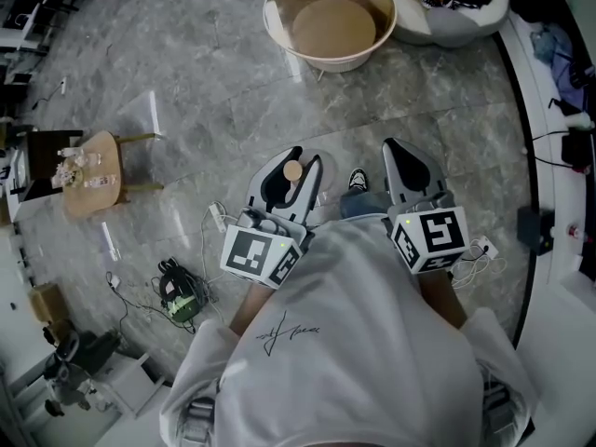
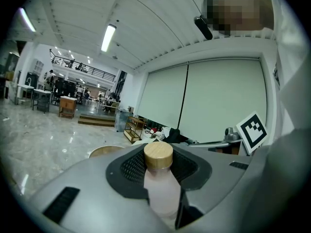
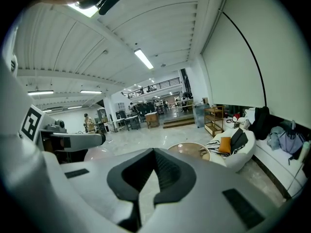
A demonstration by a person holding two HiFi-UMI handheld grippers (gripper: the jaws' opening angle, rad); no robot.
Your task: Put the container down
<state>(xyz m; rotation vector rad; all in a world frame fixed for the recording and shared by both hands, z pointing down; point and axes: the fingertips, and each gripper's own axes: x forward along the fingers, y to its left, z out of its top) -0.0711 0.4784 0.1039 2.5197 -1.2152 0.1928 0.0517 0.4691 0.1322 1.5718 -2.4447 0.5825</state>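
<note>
The left gripper (image 1: 304,164) pinches the pale container (image 2: 161,191) upright, wooden cap (image 2: 158,155) topmost; the right gripper (image 1: 403,154) is pressed together, empty.

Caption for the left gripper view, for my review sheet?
Left gripper shut on a pale pink, wooden-capped bottle, glossy floor beyond.

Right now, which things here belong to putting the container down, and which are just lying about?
Belongs to the job:
- bottle with a wooden cap
- left gripper, shut on it

Just lying about:
- round table
- wooden chair
- cables on the floor
- beanbag seat
</note>
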